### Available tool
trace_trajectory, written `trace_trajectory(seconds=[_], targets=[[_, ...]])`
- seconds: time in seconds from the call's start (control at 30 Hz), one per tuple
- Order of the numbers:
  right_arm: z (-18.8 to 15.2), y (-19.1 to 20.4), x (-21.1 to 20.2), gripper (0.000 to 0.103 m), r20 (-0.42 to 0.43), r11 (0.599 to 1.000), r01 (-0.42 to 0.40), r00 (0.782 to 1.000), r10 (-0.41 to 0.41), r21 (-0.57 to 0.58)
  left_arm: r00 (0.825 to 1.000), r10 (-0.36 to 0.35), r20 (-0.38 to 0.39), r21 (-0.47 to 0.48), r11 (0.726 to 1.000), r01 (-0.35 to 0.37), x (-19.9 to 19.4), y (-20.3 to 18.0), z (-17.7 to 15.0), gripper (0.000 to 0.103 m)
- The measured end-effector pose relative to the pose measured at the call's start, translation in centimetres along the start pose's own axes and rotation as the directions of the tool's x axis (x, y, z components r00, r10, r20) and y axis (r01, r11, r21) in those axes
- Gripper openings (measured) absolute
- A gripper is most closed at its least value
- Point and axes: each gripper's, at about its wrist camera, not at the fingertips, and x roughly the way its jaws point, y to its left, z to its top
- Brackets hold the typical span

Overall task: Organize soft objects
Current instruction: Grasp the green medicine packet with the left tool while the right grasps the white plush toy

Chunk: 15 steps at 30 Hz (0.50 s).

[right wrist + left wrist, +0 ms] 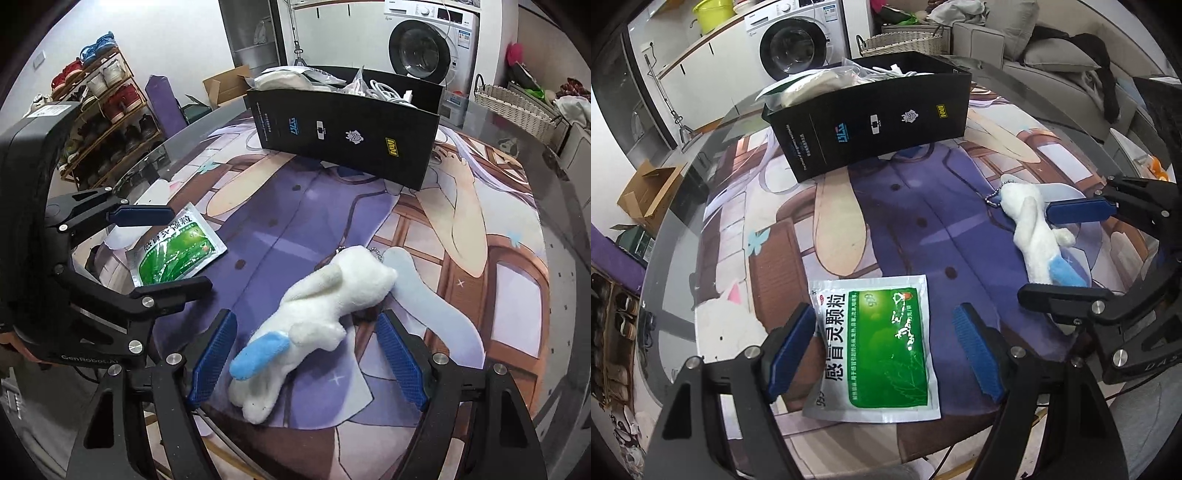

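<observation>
A white plush rabbit with a blue tail and bead chain (pixel 321 317) lay on its side, near the open black cardboard box (pixel 351 136). A flat green-and-white foil sachet (pixel 875 350) lay face up, further from that box's front.

A round glass bench (pixel 683 206) carries a printed mat (pixel 905 206); on it lie a black box (pixel 871 122) at top centre, a green sachet (pixel 879 350) at bottom centre, a white plush toy (pixel 1034 236) at right.

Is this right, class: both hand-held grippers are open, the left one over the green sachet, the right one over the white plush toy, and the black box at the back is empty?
One thing is wrong: the black box is not empty. The right wrist view shows white cables and packets inside. The rest holds: left hand-held gripper open over the green sachet, right hand-held gripper open over the white plush toy.
</observation>
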Motion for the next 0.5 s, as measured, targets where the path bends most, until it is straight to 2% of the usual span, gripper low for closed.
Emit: trace_trajectory(seconds=[0.27, 0.33, 0.4, 0.5], targets=[[-0.1, 0.8, 0.0, 0.066, 0.013, 0.999, -0.003, 1.0, 0.004, -0.04, 1.0, -0.02, -0.001, -0.03, 0.999, 0.02, -0.3, 1.3, -0.9, 0.079], [-0.1, 0.9, 0.0, 0.06, 0.016, 0.999, -0.004, 1.0, 0.004, -0.045, 1.0, -0.024, -0.003, -0.04, 0.999, 0.023, -0.3, 1.5, -1.1, 0.079], [-0.1, 1.0, 0.0, 0.049, 0.018, 0.999, -0.009, 1.0, 0.01, -0.052, 1.0, -0.025, -0.004, -0.04, 0.999, 0.025, -0.3, 1.5, -1.1, 0.079], [-0.2, 1.3, 0.0, 0.043, 0.025, 0.996, -0.008, 1.0, 0.011, -0.085, 0.999, -0.032, -0.005, -0.042, 0.999, 0.031, -0.3, 1.5, -1.1, 0.078]])
